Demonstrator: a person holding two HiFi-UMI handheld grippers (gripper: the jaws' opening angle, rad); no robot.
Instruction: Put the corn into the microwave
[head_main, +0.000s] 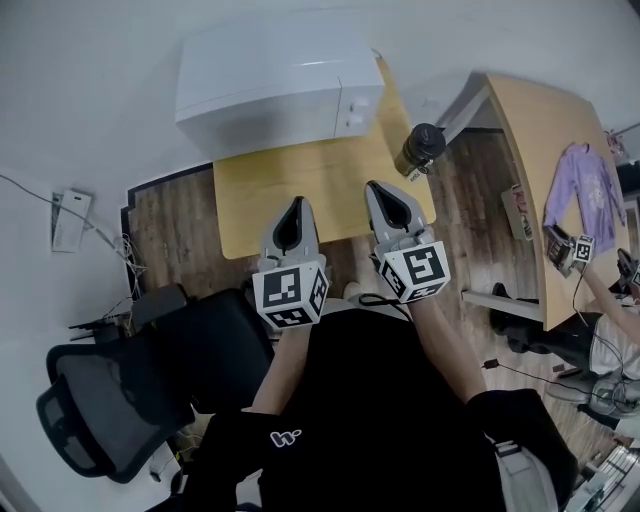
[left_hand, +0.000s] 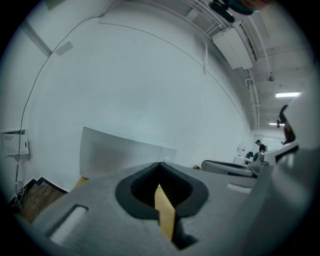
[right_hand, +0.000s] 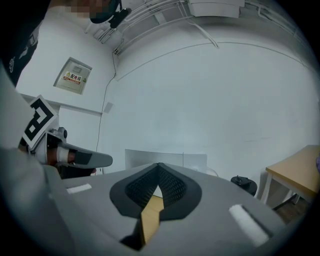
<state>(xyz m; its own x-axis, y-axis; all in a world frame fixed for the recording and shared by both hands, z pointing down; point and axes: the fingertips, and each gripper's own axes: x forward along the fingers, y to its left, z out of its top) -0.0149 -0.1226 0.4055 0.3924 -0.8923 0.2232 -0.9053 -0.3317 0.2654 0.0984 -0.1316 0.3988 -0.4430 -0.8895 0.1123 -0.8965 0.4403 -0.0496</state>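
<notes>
A white microwave (head_main: 275, 85) stands with its door closed at the far end of a small wooden table (head_main: 260, 190). No corn shows in any view. My left gripper (head_main: 293, 204) and right gripper (head_main: 378, 187) hover side by side over the table's near edge, both pointing at the microwave. Each is shut with nothing between its jaws. In the left gripper view the closed tips (left_hand: 160, 164) line up with the microwave (left_hand: 120, 152). The right gripper view shows its closed tips (right_hand: 159, 165) in front of the microwave (right_hand: 165, 159), with the left gripper (right_hand: 75, 159) beside it.
A dark lidded tumbler (head_main: 420, 148) stands at the table's right corner, also seen as the tumbler (right_hand: 244, 184). A black office chair (head_main: 130, 390) is at my left. A second wooden desk (head_main: 560, 170) with a purple garment lies to the right.
</notes>
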